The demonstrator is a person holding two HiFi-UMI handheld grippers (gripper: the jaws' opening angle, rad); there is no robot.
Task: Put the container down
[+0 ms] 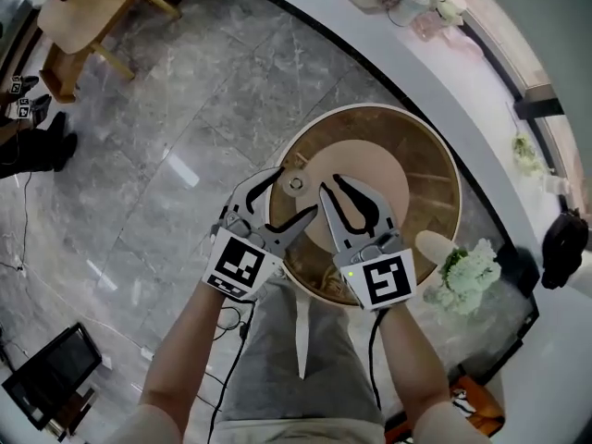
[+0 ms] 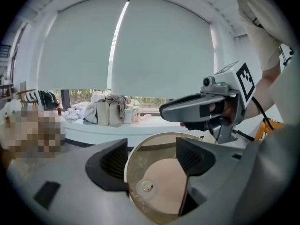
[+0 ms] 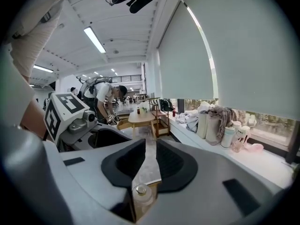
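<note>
A big round container [image 1: 427,185] of amber see-through material, with a white rim and a pale beige bottom, is up at hand height in front of me. A small round knob [image 1: 295,183] sits near its left rim. My left gripper [image 1: 296,192] stands wide open astride that rim; in the left gripper view the container [image 2: 159,182] shows between its jaws [image 2: 153,161]. My right gripper [image 1: 329,183] reaches in from the near side. In the right gripper view a thin see-through wall of the container [image 3: 149,165] runs between its nearly closed jaws [image 3: 149,154], which press on it.
A white curved ledge [image 1: 462,91] with bags and bottles runs behind the container. White flowers [image 1: 467,271] stand at my right. A wooden table [image 1: 92,7] is at the far left on the grey marble floor [image 1: 185,109]. A person [image 3: 110,97] bends over farther back.
</note>
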